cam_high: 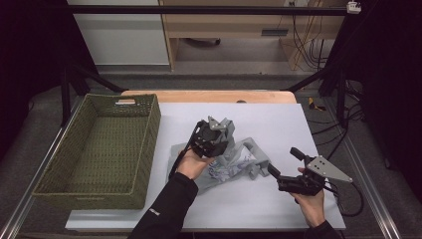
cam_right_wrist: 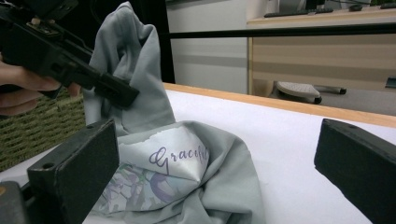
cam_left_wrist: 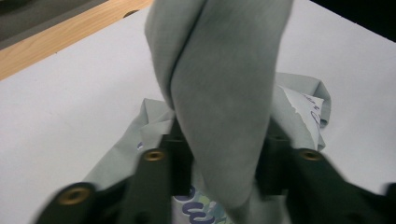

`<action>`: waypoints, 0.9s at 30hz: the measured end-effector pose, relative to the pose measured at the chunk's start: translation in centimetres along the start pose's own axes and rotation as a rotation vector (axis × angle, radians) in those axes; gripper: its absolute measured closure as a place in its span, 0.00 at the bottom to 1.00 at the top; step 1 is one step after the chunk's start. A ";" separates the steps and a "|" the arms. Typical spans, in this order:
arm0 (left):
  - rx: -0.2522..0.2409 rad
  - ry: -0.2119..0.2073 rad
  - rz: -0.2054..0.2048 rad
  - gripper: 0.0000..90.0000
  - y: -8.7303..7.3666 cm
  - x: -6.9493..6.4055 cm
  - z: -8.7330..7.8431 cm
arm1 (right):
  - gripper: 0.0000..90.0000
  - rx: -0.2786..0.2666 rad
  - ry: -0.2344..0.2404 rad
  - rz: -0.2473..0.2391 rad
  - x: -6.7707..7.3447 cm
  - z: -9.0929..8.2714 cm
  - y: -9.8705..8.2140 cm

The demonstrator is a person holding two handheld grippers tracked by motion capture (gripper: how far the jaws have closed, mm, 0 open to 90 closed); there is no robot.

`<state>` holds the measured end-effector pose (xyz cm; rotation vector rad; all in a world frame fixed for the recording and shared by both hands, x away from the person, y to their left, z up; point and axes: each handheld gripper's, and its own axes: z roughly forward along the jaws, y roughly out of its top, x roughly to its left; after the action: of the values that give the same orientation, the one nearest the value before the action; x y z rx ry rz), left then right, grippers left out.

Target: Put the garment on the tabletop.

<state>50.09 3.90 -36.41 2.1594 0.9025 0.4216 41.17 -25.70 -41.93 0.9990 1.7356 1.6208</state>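
A grey T-shirt [cam_high: 239,162] with a purple printed design lies crumpled in the middle of the white table top [cam_high: 268,124]. My left gripper [cam_high: 214,137] is shut on a fold of the shirt [cam_left_wrist: 224,107] and holds that fold up above the heap. In the left gripper view the cloth is pinched between both jaws. My right gripper [cam_high: 284,162] stands open to the right of the shirt, low over the table, with nothing between its jaws. In the right gripper view the shirt [cam_right_wrist: 187,163] lies just ahead, the word "Graceful" showing on its print.
A green woven basket [cam_high: 99,149] stands at the left of the table, its inside bare. The wooden table edge [cam_high: 209,95] runs along the far side. Dark frame bars and cables stand beyond the table's right side.
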 end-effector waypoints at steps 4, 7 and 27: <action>-0.087 -0.001 -0.019 0.39 -0.7 0.2 -0.9 | 0.01 0.014 -0.005 0.011 0.2 0.2 -0.1; -0.128 0.023 -0.005 0.22 -0.8 0.2 -2.2 | 0.01 0.013 0.001 0.008 0.3 0.3 -0.2; -0.411 0.026 -0.042 0.06 -6.9 0.8 -7.2 | 0.00 0.015 -0.001 0.010 0.2 0.3 -0.3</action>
<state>43.54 11.42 -36.73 1.7605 0.7943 0.5623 41.26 -25.39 -42.29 1.0171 1.7471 1.6158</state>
